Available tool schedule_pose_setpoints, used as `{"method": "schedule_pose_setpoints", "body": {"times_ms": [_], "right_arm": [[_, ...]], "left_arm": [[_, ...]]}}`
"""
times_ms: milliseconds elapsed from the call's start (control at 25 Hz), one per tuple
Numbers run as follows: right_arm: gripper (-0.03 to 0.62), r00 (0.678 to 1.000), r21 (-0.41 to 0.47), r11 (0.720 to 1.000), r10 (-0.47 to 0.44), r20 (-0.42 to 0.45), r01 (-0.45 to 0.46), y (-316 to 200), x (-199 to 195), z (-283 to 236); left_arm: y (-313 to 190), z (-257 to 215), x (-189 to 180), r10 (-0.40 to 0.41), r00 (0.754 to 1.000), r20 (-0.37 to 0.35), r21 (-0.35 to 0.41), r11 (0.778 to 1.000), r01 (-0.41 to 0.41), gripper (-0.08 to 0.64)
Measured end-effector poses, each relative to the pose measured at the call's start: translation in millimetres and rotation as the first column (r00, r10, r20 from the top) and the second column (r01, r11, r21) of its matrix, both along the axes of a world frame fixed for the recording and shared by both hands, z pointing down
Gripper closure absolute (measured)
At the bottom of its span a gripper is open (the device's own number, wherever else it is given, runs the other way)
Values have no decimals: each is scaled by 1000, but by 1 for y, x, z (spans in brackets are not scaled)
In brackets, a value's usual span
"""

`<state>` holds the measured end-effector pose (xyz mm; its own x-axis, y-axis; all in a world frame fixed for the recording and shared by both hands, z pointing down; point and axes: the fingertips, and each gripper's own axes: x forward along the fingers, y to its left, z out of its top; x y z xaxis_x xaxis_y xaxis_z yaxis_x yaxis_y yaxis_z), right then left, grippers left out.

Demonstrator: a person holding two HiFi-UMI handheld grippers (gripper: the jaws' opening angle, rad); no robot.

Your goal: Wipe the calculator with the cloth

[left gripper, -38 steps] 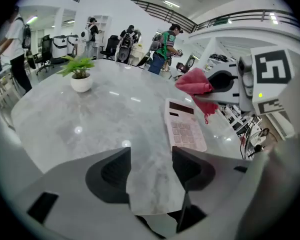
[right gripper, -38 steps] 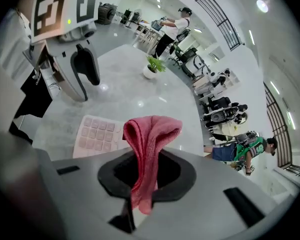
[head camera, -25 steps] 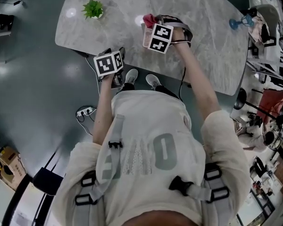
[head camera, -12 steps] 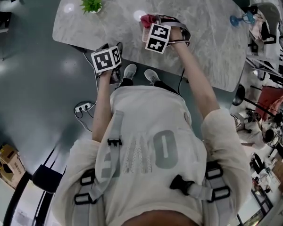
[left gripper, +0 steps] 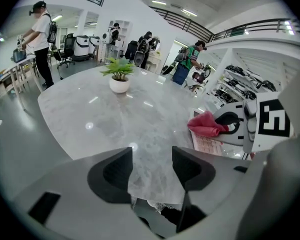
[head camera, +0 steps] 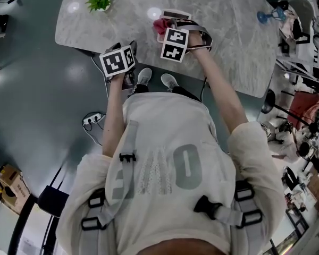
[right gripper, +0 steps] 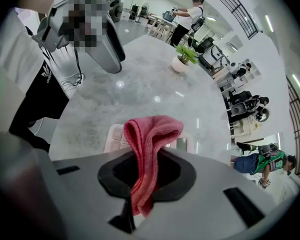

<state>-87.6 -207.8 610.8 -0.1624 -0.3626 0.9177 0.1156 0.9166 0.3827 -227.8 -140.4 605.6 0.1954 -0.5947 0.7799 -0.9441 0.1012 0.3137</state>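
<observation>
The right gripper view shows the right gripper point(right gripper: 146, 179) clamped on a red cloth point(right gripper: 152, 131). Its two dark jaws pinch the cloth at the lower middle of the frame. A folded loop of cloth stands up beyond them and a tail hangs back toward the camera. Just behind the loop the calculator point(right gripper: 115, 136) lies flat on the marble table point(right gripper: 140, 79), with pale keys to the left of the cloth and the display to its right. From this angle I cannot tell whether the cloth touches the calculator. The left gripper point(right gripper: 90, 24) fills the upper left. A plant point(right gripper: 184, 58) in a white pot stands farther back, at the upper middle.

In the left gripper view the jaws stand moderately apart at the lower middle with nothing between them. Through the gap show the table's near edge and the dark floor under it. At the right middle of that frame the cloth bulges from the right gripper and seems to rest on the calculator's top face. The plant sits left of centre, well apart from both.

In the head view both grippers are at the top centre. The left one is over the table's near edge, and the right one is farther in over the table. The cloth shows beside the right gripper's marker cube, and the calculator is just above it.
</observation>
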Motion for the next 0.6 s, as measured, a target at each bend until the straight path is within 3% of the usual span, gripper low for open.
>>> {"method": "schedule_pose_setpoints", "body": {"times_ms": [600], "right_arm": [[537, 1000, -95, 995, -24, 6, 24, 64, -1, 10]], "left_arm": [[-8, -12, 8, 6, 1000, -23, 39, 999, -5, 311]]}}
